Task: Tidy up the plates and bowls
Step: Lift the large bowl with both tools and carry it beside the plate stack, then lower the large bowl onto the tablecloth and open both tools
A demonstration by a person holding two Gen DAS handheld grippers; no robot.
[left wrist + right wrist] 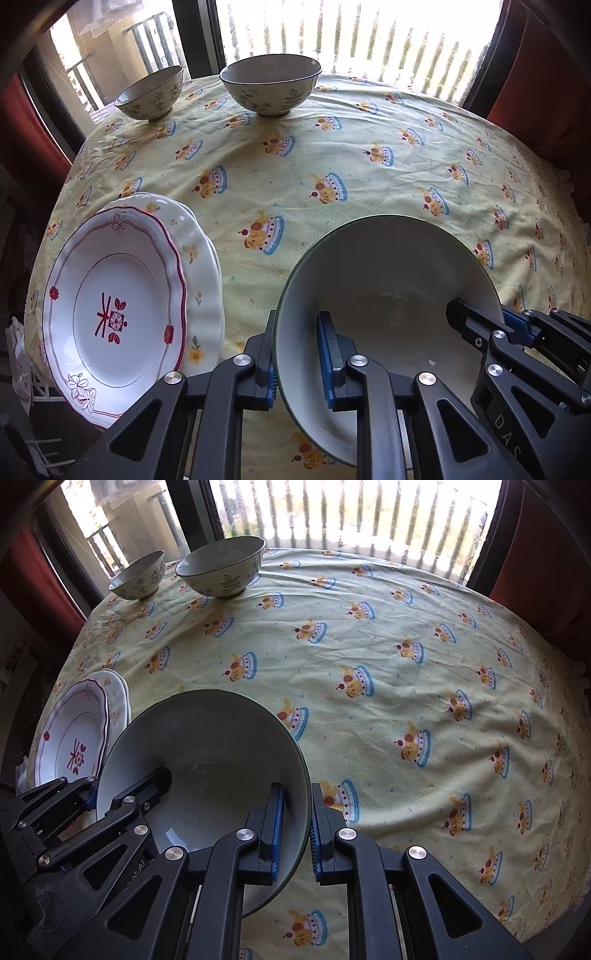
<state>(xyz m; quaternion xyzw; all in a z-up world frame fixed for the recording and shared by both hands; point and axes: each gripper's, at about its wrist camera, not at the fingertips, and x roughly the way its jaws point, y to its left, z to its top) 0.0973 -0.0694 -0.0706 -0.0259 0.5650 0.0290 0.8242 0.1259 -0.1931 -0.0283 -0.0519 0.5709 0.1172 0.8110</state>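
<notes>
Here my left gripper [299,363] and right gripper [297,830] clamped the big bowl's [384,273] opposite rims. It looked plain pale inside, thinly green-edged.

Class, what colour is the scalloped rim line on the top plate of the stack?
Dark red, on the top plate; clearest in the left wrist view.

Left gripper [299,365] clamped tight, one blue-padded finger inside and one outside the rim of the large bowl [384,280]. Right gripper [297,830] pinched likewise on the opposite rim, both angled steeply downward.
</notes>
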